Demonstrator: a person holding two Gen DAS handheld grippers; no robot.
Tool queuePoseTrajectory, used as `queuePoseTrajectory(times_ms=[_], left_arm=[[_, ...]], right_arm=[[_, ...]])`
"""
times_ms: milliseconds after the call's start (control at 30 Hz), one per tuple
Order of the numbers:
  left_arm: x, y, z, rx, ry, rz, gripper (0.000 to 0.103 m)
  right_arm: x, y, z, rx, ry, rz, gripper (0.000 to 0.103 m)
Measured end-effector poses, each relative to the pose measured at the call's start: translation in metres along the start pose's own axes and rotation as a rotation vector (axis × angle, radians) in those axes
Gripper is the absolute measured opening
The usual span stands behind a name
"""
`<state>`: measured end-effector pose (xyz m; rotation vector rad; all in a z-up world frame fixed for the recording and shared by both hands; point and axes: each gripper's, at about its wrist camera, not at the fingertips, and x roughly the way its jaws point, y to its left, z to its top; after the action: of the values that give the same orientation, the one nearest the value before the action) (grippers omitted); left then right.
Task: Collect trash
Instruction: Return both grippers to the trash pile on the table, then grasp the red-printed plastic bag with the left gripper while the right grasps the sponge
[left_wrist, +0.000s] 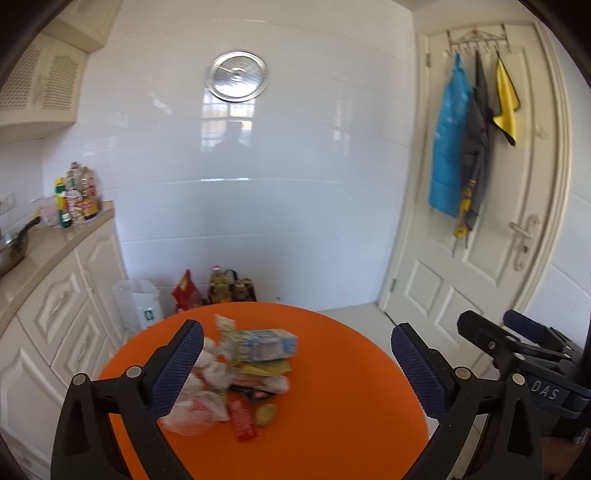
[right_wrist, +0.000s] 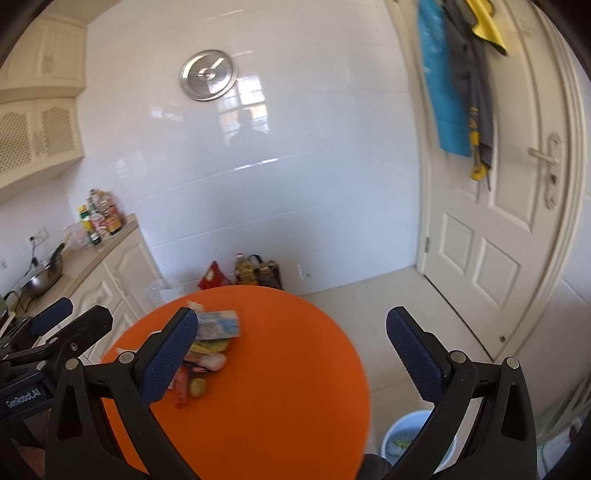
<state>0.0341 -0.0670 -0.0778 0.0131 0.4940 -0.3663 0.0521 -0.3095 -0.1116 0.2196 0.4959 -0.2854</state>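
Hovering over a round orange table (left_wrist: 332, 387), both grippers hold nothing above a small heap of trash (left_wrist: 236, 373).

The left gripper (left_wrist: 295, 369) has its blue-padded fingers (left_wrist: 177, 369) spread wide, nothing between the pads; the trash shows past its left finger, toward ten o'clock on the tabletop. The right gripper (right_wrist: 295, 354) is likewise spread wide and empty. In the heap a pale blue and white carton (left_wrist: 267, 343) lies at the twelve o'clock end, crumpled white wrappers (left_wrist: 207, 391) at nine o'clock, and a red packet (left_wrist: 242, 421) just beside a small yellowish scrap (left_wrist: 265, 413) at six o'clock. In the right wrist view a light blue bin (right_wrist: 402, 432) with something pale inside stands on the floor at about four o'clock from the table, partly hidden by the right finger.
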Motion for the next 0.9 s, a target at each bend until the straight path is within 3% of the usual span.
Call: queuePoseTrajectory(times_ms=[300, 567, 900], left_arm=[[-0.055, 0.023, -0.034, -0.045, -0.059, 0.151, 0.102], [-0.075, 0.046, -0.063, -0.112, -0.056, 0.208, 0.102], [-0.02, 0.072, -0.076, -0.162, 0.102, 0.242, 0.102]], right_arm=[[-0.018, 0.076, 0.008, -0.119, -0.072, 0.097, 0.103], [-0.025, 0.109, 0.004, -0.201, -0.106, 0.154, 0.103], [0.032, 0.12, -0.025, -0.249, 0.049, 0.161, 0.103]])
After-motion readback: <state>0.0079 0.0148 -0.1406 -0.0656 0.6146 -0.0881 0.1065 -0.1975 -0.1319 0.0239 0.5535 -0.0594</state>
